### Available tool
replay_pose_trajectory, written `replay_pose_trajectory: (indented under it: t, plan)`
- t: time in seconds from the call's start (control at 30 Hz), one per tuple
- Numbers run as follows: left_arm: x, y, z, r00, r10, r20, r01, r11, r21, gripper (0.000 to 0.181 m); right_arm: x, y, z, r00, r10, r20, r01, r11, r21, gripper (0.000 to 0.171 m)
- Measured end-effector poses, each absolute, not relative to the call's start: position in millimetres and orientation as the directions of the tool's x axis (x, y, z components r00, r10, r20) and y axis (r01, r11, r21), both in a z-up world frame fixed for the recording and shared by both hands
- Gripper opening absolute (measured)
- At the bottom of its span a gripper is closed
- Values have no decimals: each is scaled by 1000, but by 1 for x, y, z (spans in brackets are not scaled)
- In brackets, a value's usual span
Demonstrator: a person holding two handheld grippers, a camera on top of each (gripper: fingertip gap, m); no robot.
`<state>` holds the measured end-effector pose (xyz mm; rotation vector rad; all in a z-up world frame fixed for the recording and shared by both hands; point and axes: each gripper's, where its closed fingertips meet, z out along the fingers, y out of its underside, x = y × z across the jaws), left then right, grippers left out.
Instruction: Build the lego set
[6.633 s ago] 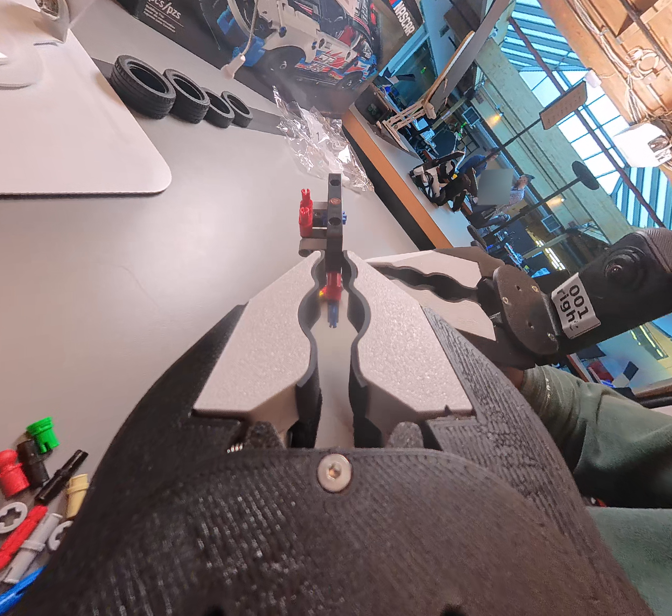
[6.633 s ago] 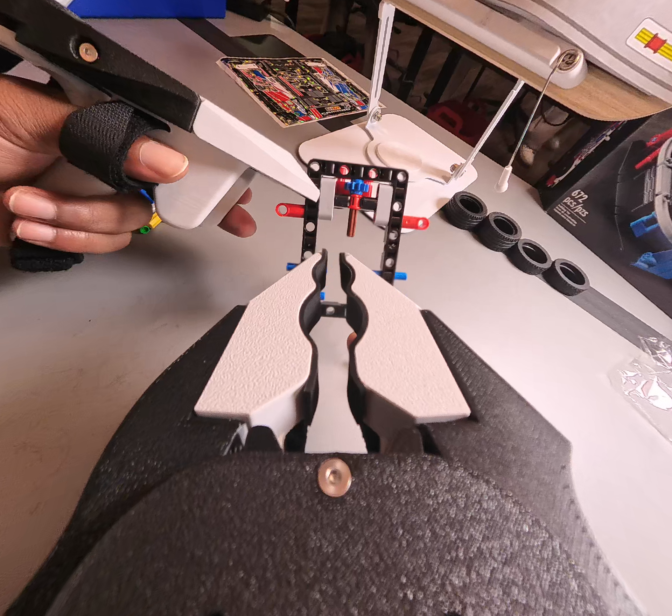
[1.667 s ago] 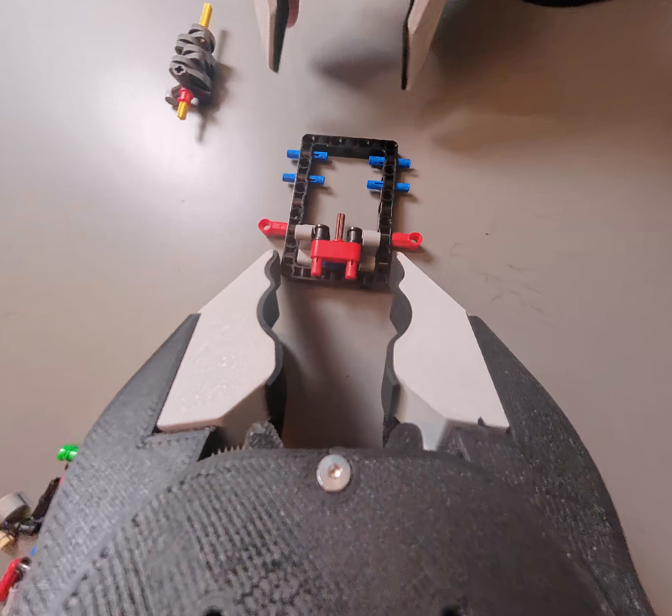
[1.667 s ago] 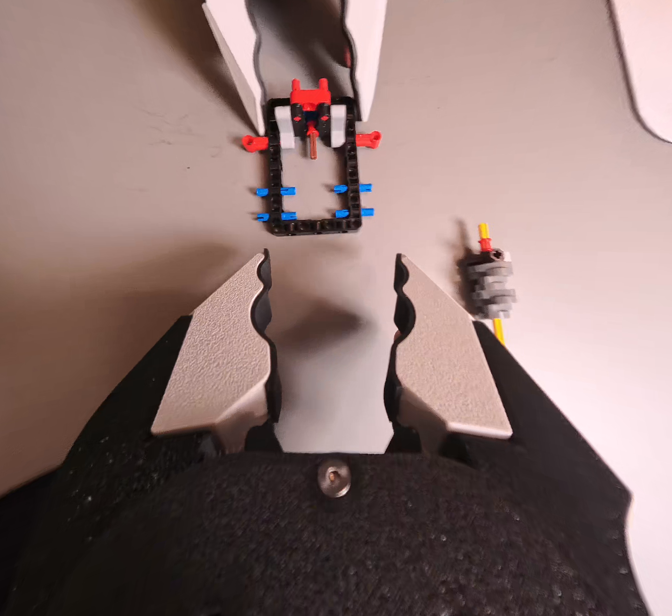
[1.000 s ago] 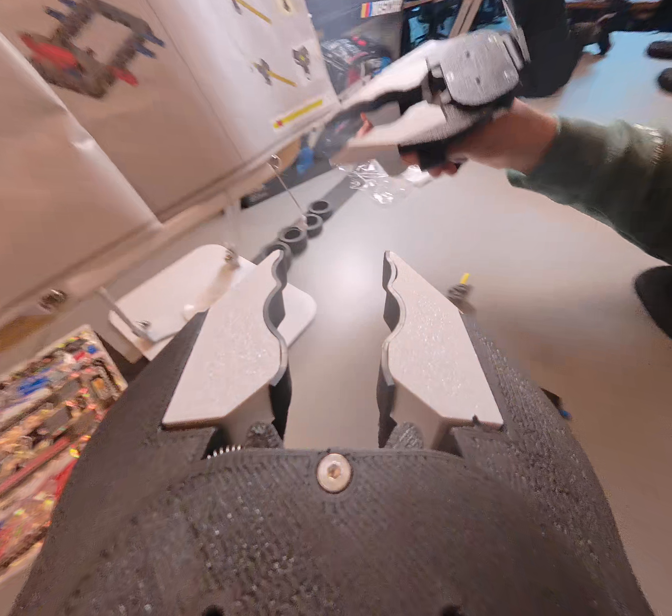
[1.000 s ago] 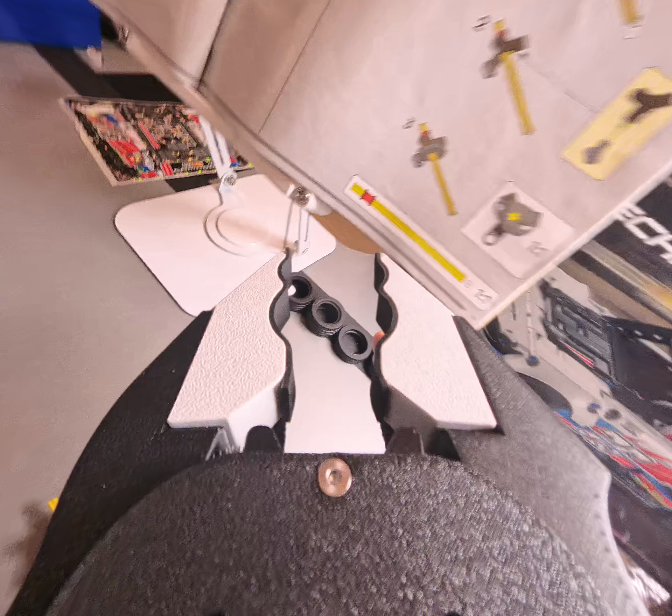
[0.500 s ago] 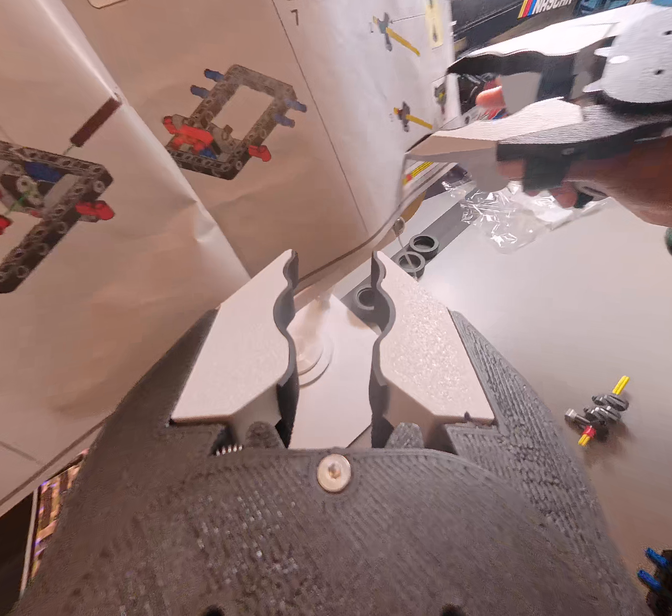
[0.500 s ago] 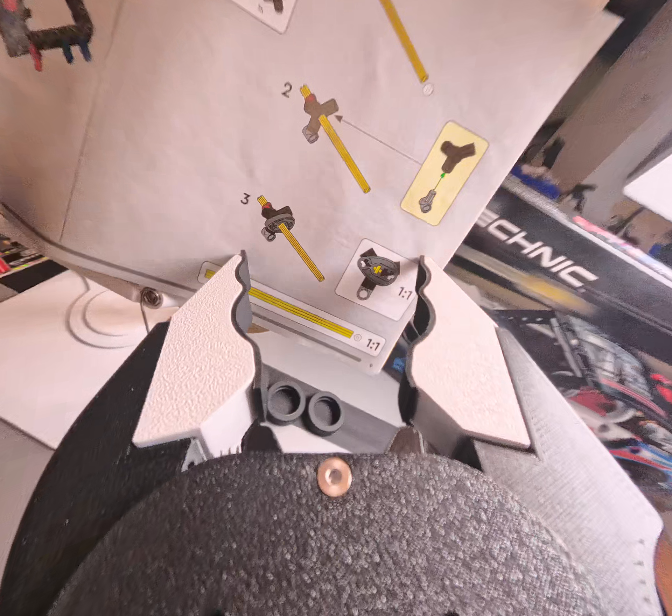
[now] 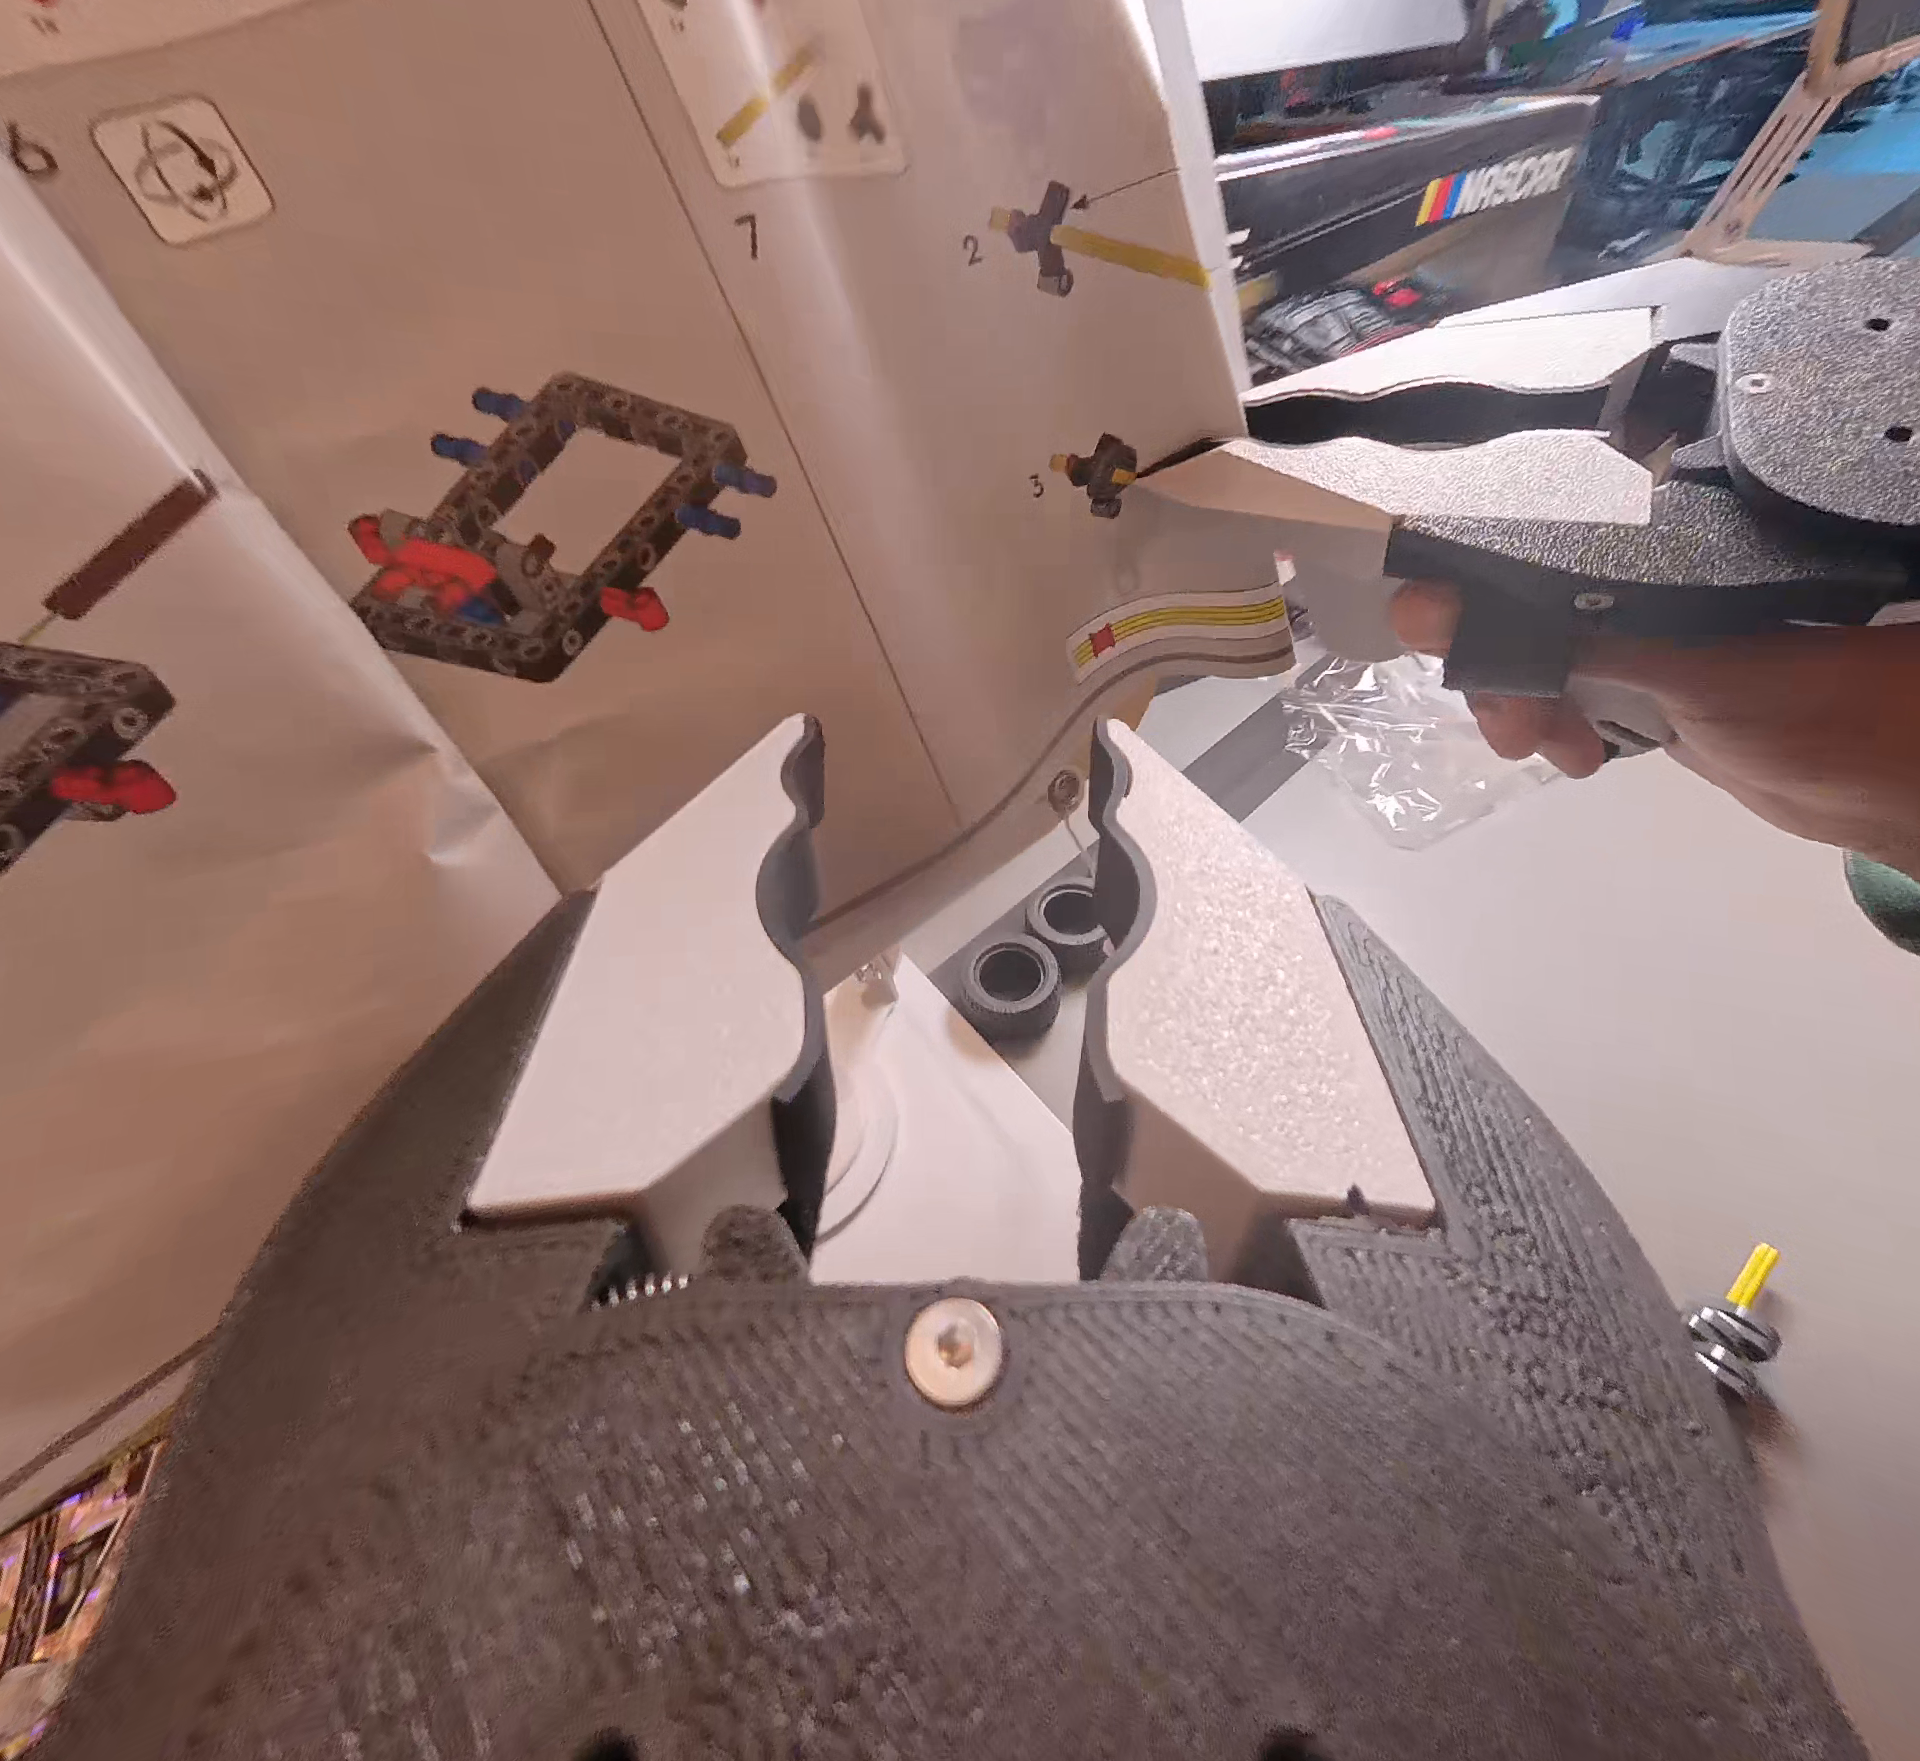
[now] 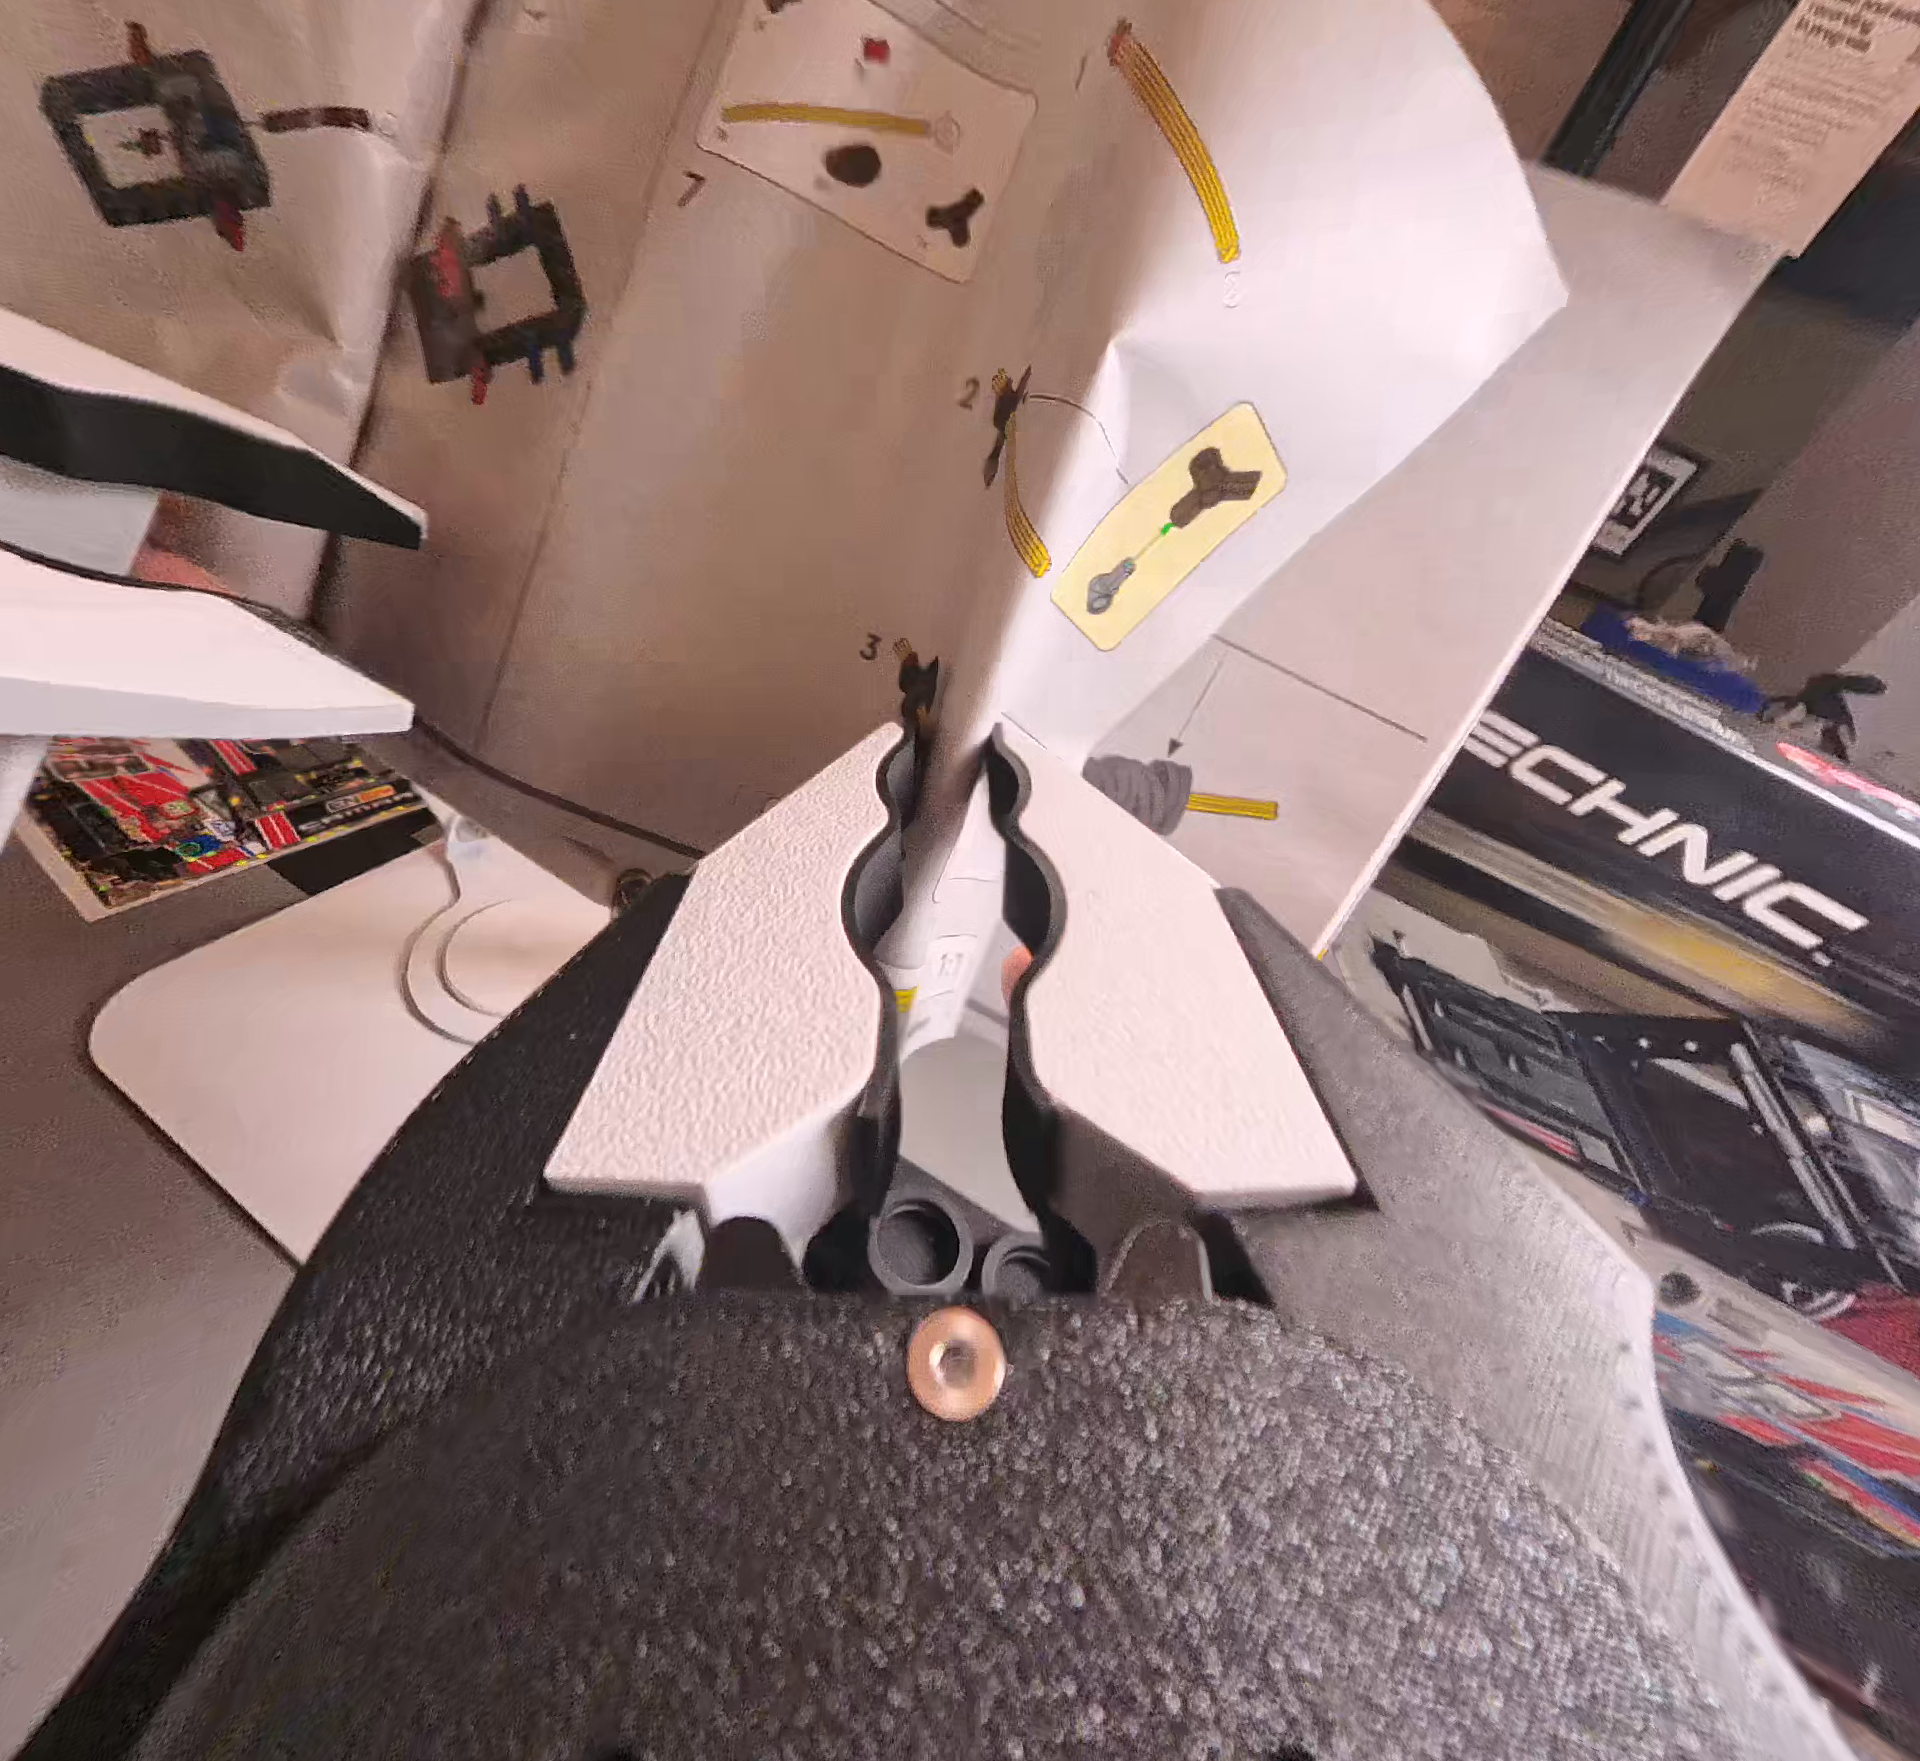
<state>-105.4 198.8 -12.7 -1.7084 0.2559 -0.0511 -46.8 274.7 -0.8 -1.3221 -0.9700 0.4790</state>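
My R tongs (image 10: pixel 951 755) pinch the instruction page (image 10: pixel 1195 340) corner; L tongs (image 9: pixel 951 755) spread, empty, near tyres (image 9: pixel 1013 973).

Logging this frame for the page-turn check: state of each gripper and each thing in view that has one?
Right gripper: shut on the page.
Left gripper: open, holding nothing.
Page: lower edge pinched, curling off the booklet.
Booklet: open, propped on the stand.
Stand: base flat on table.
Tyres: loose, lying flat.
Plastic bag: crumpled, looks empty.
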Motion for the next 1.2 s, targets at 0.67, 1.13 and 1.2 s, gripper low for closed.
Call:
replay_pose_trajectory:
  t: [0.67,1.13,1.2]
  plan:
    - [-160,106,63,867,-478,138,173,30,-984,12,-81,79,-14,21,818,575,-8,575,-818,31]
    - [-272,60,72,864,-385,324,364,32,-931,18,-184,148,-1,242,799,551,260,493,-830,37]
    - [-297,47,83,901,-284,327,366,97,-925,27,-201,147,-1,244,800,548,285,481,-829,37]
